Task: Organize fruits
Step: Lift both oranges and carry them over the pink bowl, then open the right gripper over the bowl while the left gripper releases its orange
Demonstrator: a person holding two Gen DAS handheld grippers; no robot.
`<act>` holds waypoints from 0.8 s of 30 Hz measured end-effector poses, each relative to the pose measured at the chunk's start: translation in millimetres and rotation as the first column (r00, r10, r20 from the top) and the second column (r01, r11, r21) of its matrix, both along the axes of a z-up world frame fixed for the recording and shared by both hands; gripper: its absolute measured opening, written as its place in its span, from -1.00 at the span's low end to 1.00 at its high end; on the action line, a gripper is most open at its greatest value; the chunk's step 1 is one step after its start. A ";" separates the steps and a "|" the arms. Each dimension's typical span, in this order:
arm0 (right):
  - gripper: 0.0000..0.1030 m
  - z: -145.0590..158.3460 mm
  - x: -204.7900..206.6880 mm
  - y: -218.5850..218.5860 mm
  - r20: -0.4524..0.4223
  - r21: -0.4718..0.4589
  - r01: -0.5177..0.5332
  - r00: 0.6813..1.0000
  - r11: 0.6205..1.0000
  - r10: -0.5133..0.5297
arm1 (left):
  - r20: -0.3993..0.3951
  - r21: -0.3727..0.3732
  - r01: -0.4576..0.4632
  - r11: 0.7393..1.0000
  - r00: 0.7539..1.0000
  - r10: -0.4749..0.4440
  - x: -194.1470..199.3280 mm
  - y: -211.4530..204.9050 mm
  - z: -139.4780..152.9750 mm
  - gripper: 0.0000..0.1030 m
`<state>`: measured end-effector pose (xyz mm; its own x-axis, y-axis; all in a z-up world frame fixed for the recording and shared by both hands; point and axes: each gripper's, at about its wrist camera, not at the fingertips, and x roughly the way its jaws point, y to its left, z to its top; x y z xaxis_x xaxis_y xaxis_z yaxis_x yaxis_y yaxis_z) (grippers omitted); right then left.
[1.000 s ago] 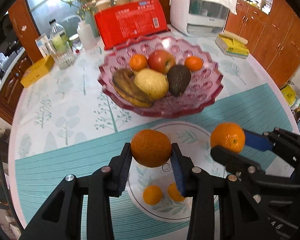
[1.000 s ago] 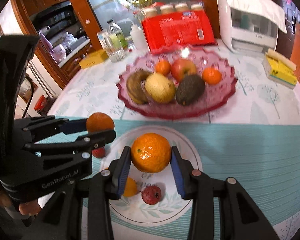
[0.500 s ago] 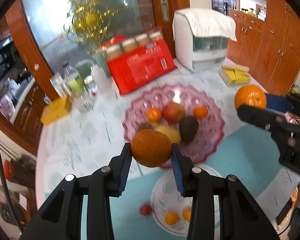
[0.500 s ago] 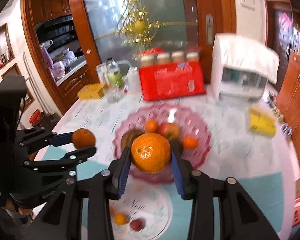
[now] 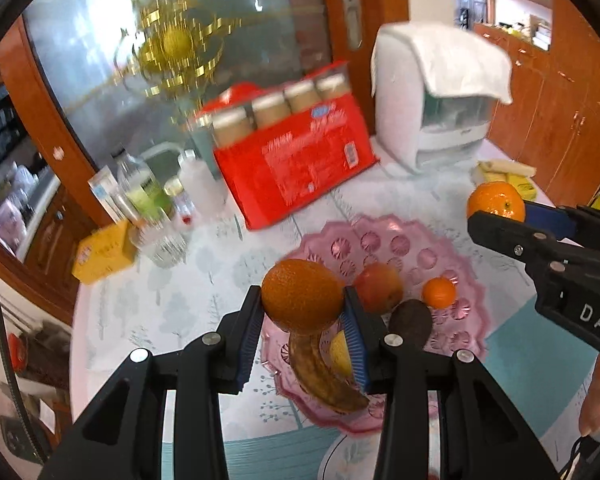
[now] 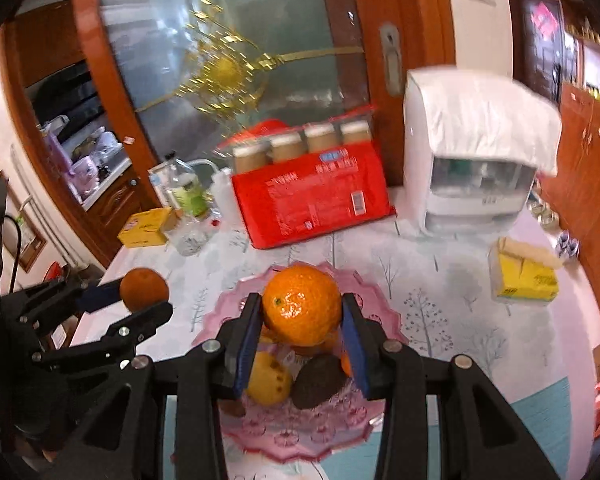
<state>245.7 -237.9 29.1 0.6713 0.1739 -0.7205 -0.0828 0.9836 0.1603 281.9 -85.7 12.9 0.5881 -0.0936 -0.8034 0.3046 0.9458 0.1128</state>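
My left gripper (image 5: 303, 312) is shut on a dull orange (image 5: 302, 294), held in the air over the near left part of the pink glass fruit bowl (image 5: 384, 240). My right gripper (image 6: 302, 318) is shut on a brighter orange (image 6: 302, 305) above the same bowl (image 6: 384, 308). The bowl holds a brown banana (image 5: 324, 380), a yellow fruit (image 6: 268, 378), an apple (image 5: 378, 288), a dark avocado (image 5: 410, 322) and a small tangerine (image 5: 438, 292). Each gripper shows in the other's view: the right one (image 5: 498, 210) at the right, the left one (image 6: 143, 294) at the left.
Behind the bowl stand a red box (image 5: 295, 176) with jars on top, a white appliance (image 5: 440, 120) under a cloth, bottles and a glass (image 5: 159, 236), and yellow boxes (image 6: 524, 276). A white plate's rim (image 5: 340, 456) shows at the near edge on the teal mat.
Both grippers have risen with their oranges and moved from above the white plate to above the pink bowl. The plate has slid almost out of view.
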 end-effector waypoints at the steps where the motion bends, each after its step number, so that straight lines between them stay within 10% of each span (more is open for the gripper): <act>1: -0.23 -8.8 6.4 -0.9 -0.015 -0.003 0.009 1.000 1.000 -0.009 | -0.016 -0.004 -0.008 1.000 1.000 0.008 5.9 0.8 -10.4 -0.27; 10: -0.23 -97.1 49.4 -5.3 -0.165 -0.040 0.064 0.984 0.997 -0.070 | -0.126 -0.007 -0.033 0.999 0.992 0.032 47.0 2.2 -84.4 -0.27; 24: -0.20 -133.3 65.4 -6.0 -0.227 -0.077 0.085 0.969 0.993 -0.100 | -0.175 0.020 -0.011 1.000 0.984 0.014 60.8 -9.7 -119.8 -0.25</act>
<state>311.2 -244.0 -104.3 0.4972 0.0652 -0.8652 0.0407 0.9943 0.0983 342.7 -95.3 -106.8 0.4391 -0.0710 -0.8956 0.3095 0.9478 0.0766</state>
